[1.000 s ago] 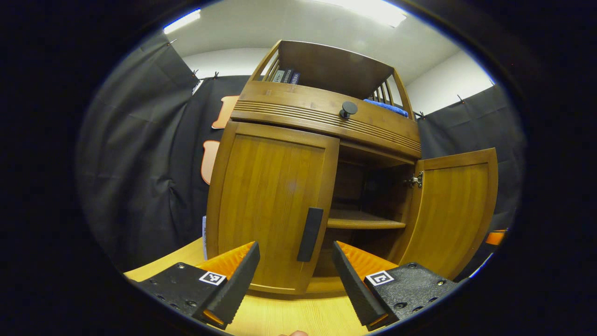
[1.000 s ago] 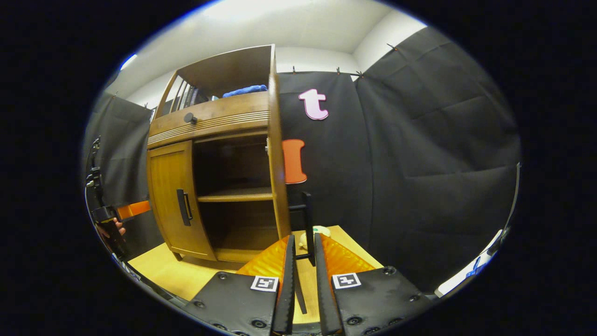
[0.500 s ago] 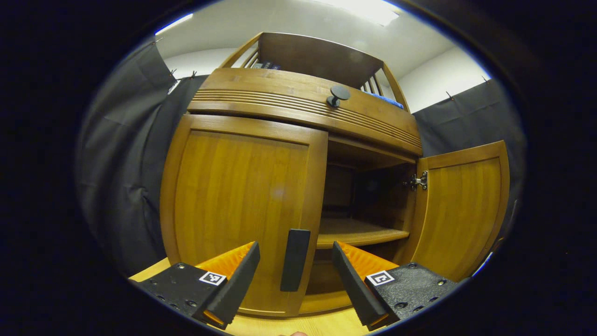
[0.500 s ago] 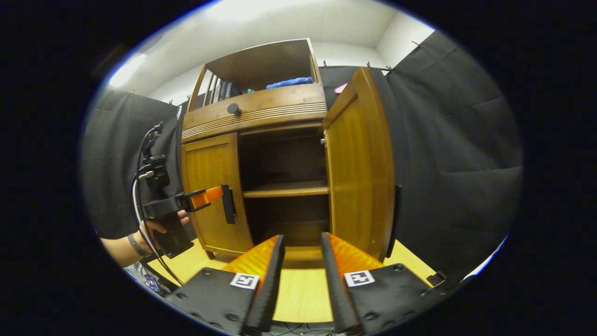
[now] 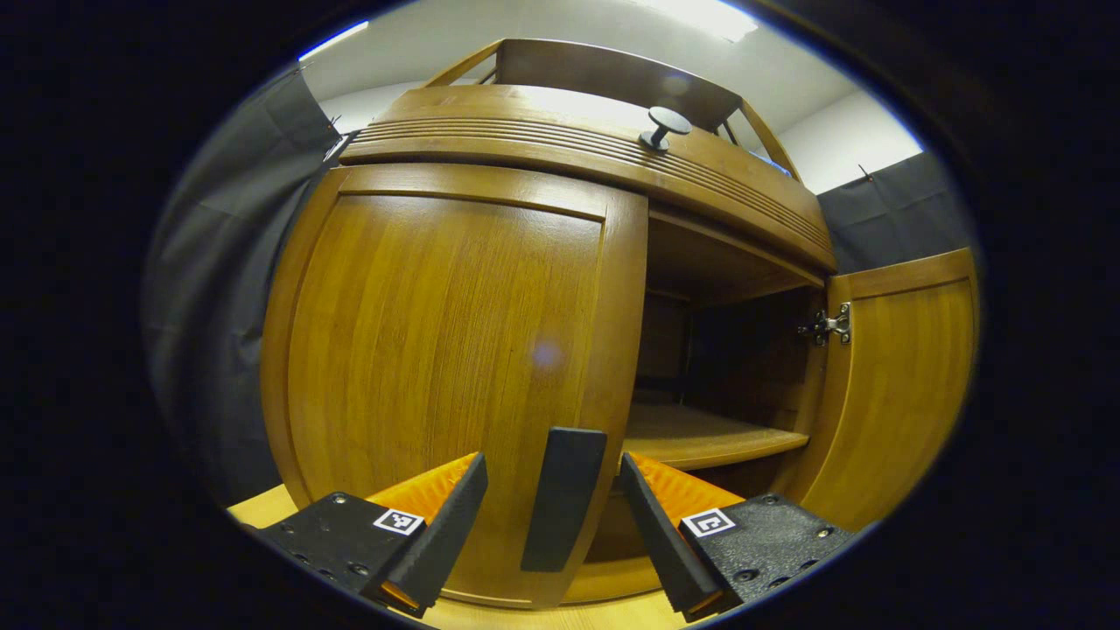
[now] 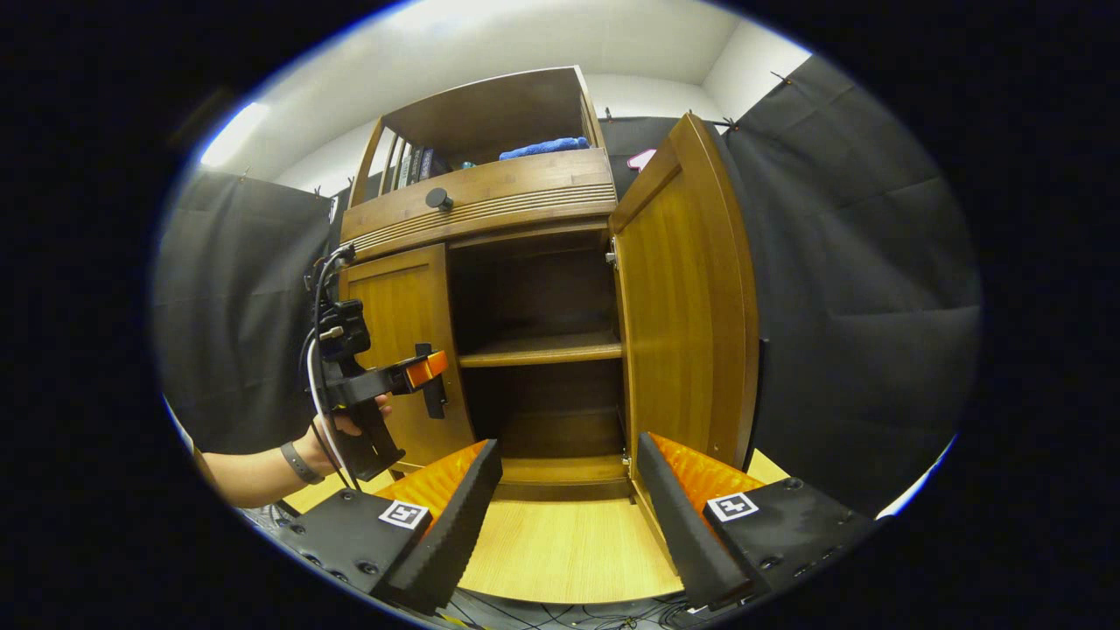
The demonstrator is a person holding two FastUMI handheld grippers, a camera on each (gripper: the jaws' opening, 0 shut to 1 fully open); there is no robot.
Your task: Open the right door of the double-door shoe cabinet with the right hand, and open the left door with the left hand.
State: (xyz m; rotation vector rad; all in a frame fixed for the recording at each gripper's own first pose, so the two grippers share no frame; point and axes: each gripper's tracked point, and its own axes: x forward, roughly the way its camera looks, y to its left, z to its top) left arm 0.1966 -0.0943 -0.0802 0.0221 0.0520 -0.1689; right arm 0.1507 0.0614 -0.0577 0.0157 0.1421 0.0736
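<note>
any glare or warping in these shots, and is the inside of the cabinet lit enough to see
Left gripper view: fisheye bulges the closed left door into a barrel, with a faint pale flare spot on it and ceiling-light glare on the drawer front. Right gripper view: the cabinet's inside is dim, though the shelf is readable.

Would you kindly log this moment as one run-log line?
right door: open | left door: closed | left gripper: open, straddling handle | right gripper: open, holding nothing
</note>
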